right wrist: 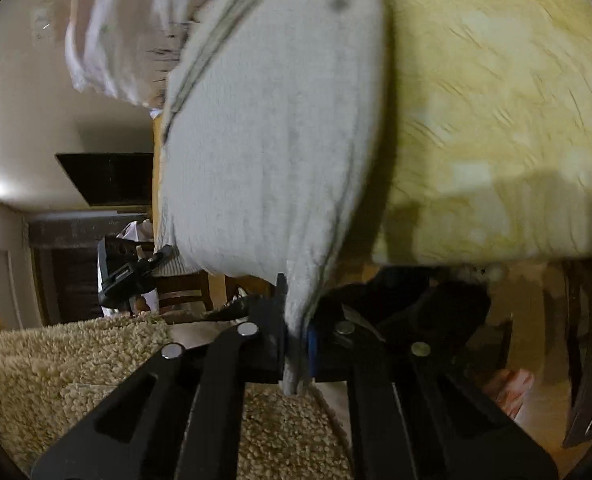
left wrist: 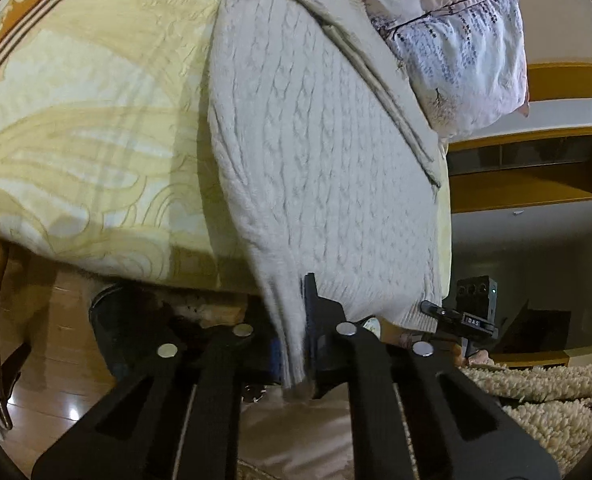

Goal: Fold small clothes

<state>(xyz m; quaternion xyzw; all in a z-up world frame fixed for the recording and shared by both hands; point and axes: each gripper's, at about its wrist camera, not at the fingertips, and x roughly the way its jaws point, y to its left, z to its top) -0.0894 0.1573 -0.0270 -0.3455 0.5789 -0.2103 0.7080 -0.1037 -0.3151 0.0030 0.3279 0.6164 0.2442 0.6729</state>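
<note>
A home bedroom: bed point(left wrist: 76, 152), pillow point(left wrist: 468, 64), shaggy rug point(right wrist: 36, 368).

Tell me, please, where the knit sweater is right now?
The knit sweater lies on the yellow bedspread beside the floral pillow, its hem pinched by both grippers at the bed's edge.

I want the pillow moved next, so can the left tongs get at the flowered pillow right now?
Probably not: the left tongs are shut on the sweater hem, and the pillow lies beyond the sweater, across the bed.
</note>
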